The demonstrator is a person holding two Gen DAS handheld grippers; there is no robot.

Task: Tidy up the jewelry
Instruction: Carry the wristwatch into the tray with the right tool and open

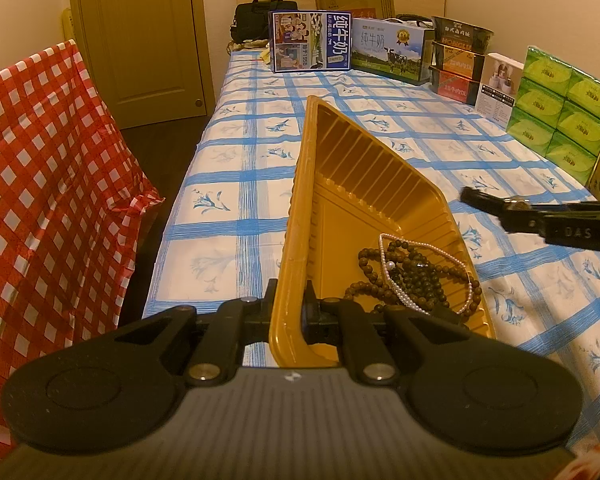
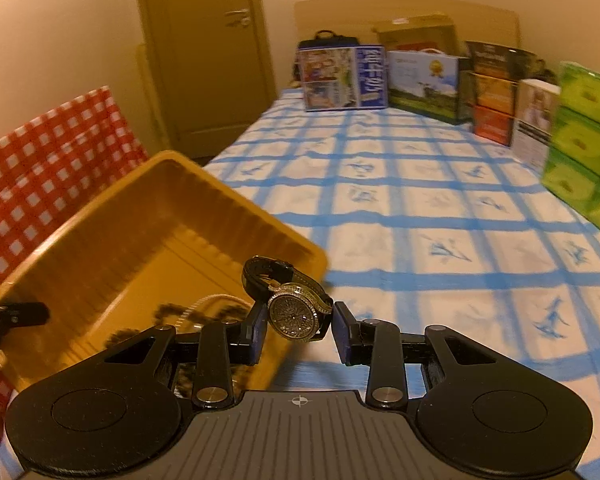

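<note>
A: What do your two claws hold at this moment?

B: My left gripper (image 1: 288, 304) is closed tight on the near rim of the yellow tray (image 1: 300, 208). The tray is tilted, with one long side raised. My right gripper (image 2: 300, 330) holds a wristwatch (image 2: 296, 312) between its pads; they press on the two sides of its round jewelled case.

A: Where is the watch compared to the tray?

B: It is at the tray's near corner, above the rim. The black strap loops up behind the case.

A: Is there already something in the tray?

B: Yes. A dark bead string (image 1: 420, 276) and a pearl necklace (image 1: 428, 268) lie together in its lower end, tangled one over the other.

A: And under the tray?

B: The blue checked cloth (image 1: 236, 184) of the bed. Boxes (image 1: 388, 48) stand along the far edge.
</note>
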